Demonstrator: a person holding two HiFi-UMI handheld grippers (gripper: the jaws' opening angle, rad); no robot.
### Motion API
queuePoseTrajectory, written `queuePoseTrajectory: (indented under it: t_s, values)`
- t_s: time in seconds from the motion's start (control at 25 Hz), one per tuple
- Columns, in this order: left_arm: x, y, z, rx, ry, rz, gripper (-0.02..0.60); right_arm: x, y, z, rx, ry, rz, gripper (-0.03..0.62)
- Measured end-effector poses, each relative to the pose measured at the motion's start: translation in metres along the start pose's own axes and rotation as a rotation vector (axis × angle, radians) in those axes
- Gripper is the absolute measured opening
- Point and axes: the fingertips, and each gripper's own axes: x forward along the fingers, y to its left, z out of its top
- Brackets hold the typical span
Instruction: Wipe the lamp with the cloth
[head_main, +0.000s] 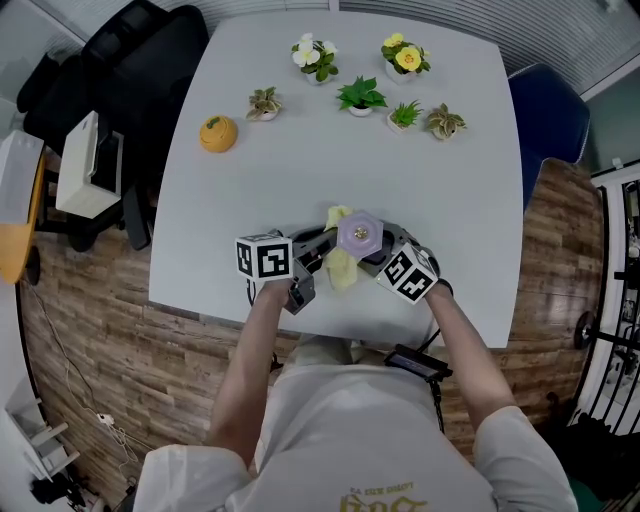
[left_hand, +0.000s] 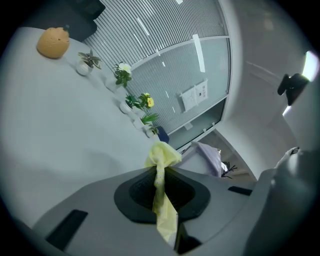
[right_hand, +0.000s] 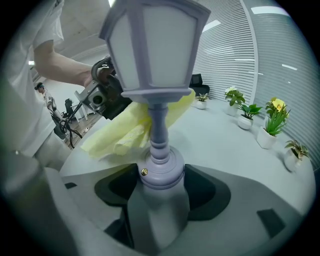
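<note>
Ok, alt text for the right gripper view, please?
The right gripper is shut on the base of an upright lavender lantern-style lamp. Behind its stem hangs a yellow cloth held by the left gripper; small potted plants stand on the white table at right.

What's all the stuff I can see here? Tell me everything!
table: one, pale grey, under everything
lamp: one, lilac, near table edge
cloth: one, yellow, at the lamp's stem
potted plants: six, green, table's far side
round fruit-like thing: one, orange, table's far left
black chair: one, black, past table's left corner
blue chair: one, blue, right of table
left gripper: one, grey, shut on the cloth
right gripper: one, grey, shut on the lamp's base
</note>
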Motion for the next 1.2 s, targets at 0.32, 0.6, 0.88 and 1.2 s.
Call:
queuePoseTrajectory:
  t_s: [0.32, 0.6, 0.88, 1.2]
  values:
    - [-0.015, -0.021, 0.004, 0.07, -0.036, -0.055, 0.025, -0.002, 0.001, -0.003, 0.071, 0.007, -0.032, 0.307]
    - [-0.017, -0.025, 0.006, 0.07, -0.054, -0.053, 0.025, -0.009, 0.003, -0.011, 0.231, 0.024, -0.131, 0.324]
    - [-0.017, -0.03, 0.008, 0.054, -0.067, -0.082, 0.025, -0.009, 0.006, -0.005, 0.173, 0.072, -0.188, 0.33]
    - [-0.016, -0.032, 0.007, 0.049, -0.063, -0.074, 0.025, -0.003, 0.002, 0.007, 0.209, 0.018, -0.246, 0.322]
